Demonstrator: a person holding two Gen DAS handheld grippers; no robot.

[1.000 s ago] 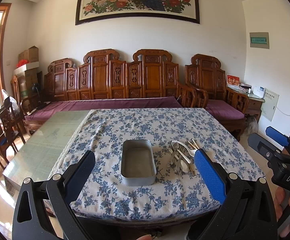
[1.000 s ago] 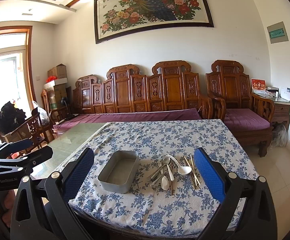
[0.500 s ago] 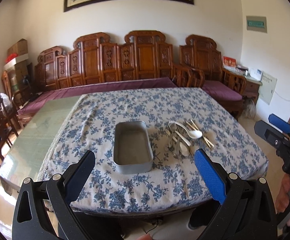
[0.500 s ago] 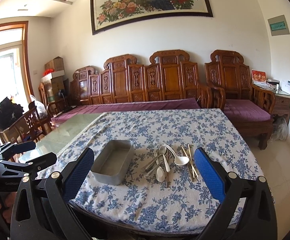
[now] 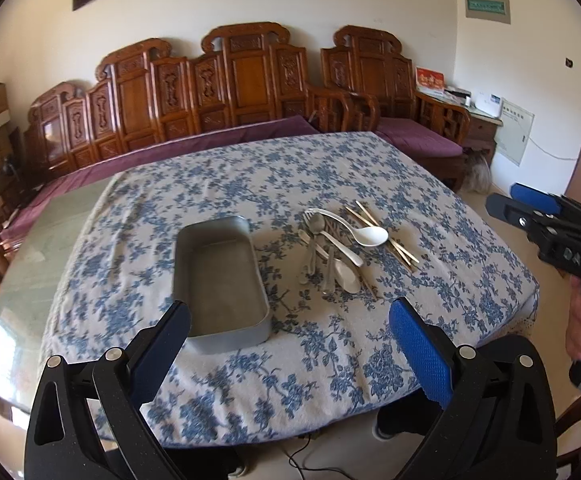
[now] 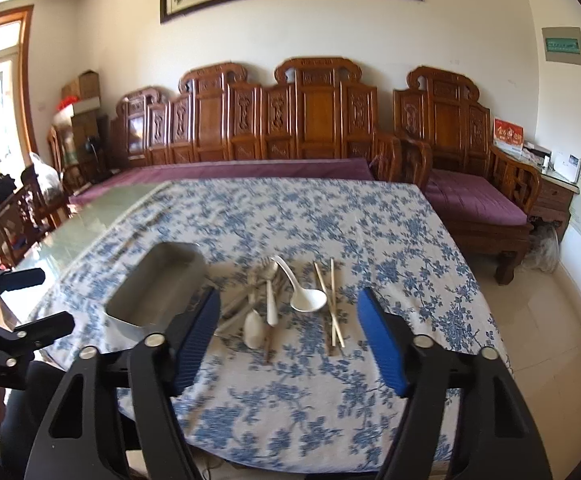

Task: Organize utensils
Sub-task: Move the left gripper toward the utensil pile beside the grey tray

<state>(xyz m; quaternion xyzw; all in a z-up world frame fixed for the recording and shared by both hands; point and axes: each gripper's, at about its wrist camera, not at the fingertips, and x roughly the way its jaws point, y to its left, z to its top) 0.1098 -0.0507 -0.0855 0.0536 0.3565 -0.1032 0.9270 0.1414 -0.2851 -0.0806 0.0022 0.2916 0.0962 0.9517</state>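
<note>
The utensils (image 6: pixel 286 300) lie in a loose pile on the tablecloth (image 6: pixel 330 400), just right of the empty tin (image 5: pixel 220 280): two white spoons (image 6: pixel 304 298), some metal forks and spoons (image 5: pixel 316 248) crossed beneath them, and chopsticks (image 6: pixel 332 304) at the right edge. The white spoons look ceramic, so probably brittle and slick; a pinch across the handle should be safer than on the bowl. The metal pieces are thin, stiff and flat on the cloth, likely to slide unless taken at a raised handle. The chopsticks seem light and may roll. The right gripper (image 6: pixel 288 344) hangs above the near edge of the pile, fingers wide and holding nothing. The left gripper (image 5: pixel 290 344) hangs near the tin's front end, likewise wide and unladen.
</note>
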